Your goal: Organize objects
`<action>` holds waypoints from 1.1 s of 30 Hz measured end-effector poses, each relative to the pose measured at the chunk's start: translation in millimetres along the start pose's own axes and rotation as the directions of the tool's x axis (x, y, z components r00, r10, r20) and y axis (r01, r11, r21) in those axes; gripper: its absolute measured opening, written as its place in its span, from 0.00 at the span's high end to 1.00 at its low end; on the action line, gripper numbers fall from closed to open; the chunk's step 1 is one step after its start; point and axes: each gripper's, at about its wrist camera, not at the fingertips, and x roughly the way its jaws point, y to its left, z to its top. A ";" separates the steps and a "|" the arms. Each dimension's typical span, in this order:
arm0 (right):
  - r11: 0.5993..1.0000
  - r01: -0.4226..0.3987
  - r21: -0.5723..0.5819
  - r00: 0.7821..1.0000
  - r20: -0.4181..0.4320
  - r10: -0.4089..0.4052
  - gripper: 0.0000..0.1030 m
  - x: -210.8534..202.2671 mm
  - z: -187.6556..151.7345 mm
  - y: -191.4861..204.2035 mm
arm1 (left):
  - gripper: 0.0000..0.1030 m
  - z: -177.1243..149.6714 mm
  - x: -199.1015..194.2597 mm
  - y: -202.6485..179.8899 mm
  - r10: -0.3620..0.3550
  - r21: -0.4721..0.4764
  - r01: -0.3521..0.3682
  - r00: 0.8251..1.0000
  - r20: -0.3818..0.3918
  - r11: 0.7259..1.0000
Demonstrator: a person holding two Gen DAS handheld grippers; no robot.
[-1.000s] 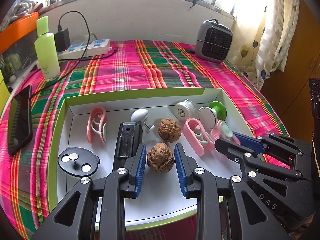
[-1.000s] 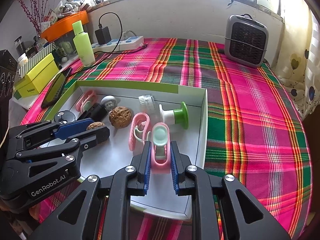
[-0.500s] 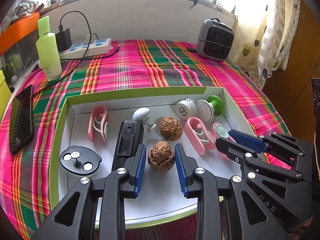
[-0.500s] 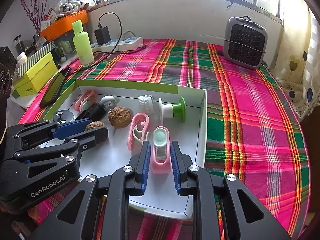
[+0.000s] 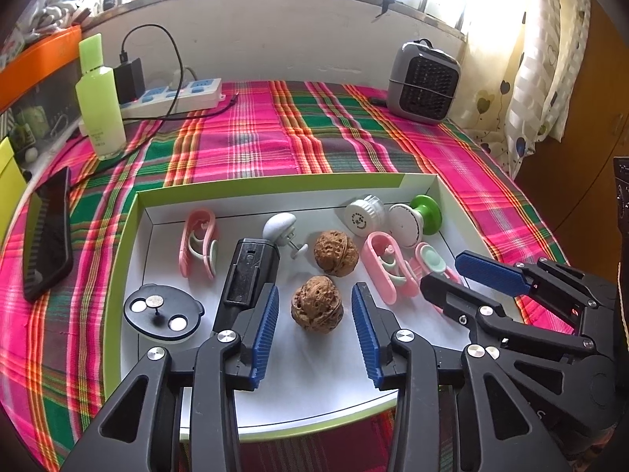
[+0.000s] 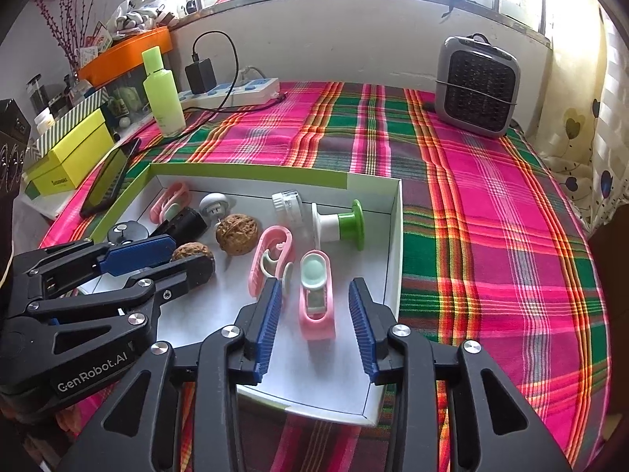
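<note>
Ridged blue pads of the left gripper (image 5: 315, 328) have just been opening around a wrinkled brown walnut (image 5: 317, 308), untouched, in the white card tray (image 5: 133, 236); the right gripper (image 6: 314, 324), likewise just opening, flanks a glossy pink plastic clip (image 6: 316, 297); casing reads "GenRobot.AI"

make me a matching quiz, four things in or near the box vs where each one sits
Things:
1. bottle
2. phone
3. heater
4. near walnut

Places:
A. far right of the cloth, by the curtain
B. flat on the cloth, left of the box
C. in the box, between the open pads of the left gripper
D. upright beside the power strip

Pairs: 1-D, 2-B, 3-A, 4-C
</note>
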 end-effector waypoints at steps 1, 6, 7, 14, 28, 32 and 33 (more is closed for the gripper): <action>1.000 0.004 -0.001 1.000 0.004 -0.004 0.62 -1.0 -0.1 0.6 | 0.63 -0.2 -1.2 -1.1 0.005 0.001 -0.005 1.000 0.004 1.000; 1.000 0.006 0.001 1.000 0.010 -0.006 0.61 -3.9 -0.9 1.2 | 0.61 -1.4 -6.1 -1.0 0.007 0.003 -0.007 1.000 0.012 1.000; 1.000 0.008 0.000 1.000 0.012 -0.008 0.61 -5.1 -1.4 1.8 | 0.61 -1.8 -7.4 -1.1 0.011 0.003 -0.011 1.000 0.013 1.000; 1.000 0.010 0.009 0.999 0.034 -0.010 0.61 -15.1 -5.0 5.0 | 0.60 -4.9 -19.3 -2.4 0.024 0.007 -0.024 0.999 0.037 1.000; 0.999 0.022 0.039 0.994 0.110 -0.026 0.61 -50.9 -22.3 20.4 | 0.60 -30.4 -58.0 -2.0 0.046 -0.016 -0.044 0.994 0.100 0.999; 0.999 0.024 0.031 0.992 0.126 -0.028 0.61 -59.8 -28.8 28.2 | 0.60 -41.2 -67.7 -1.1 0.046 -0.025 -0.043 0.993 0.106 0.999; 0.999 0.026 0.027 0.991 0.129 -0.030 0.61 -62.3 -31.0 31.0 | 0.60 -42.8 -69.2 -1.1 0.047 -0.027 -0.045 0.993 0.106 0.999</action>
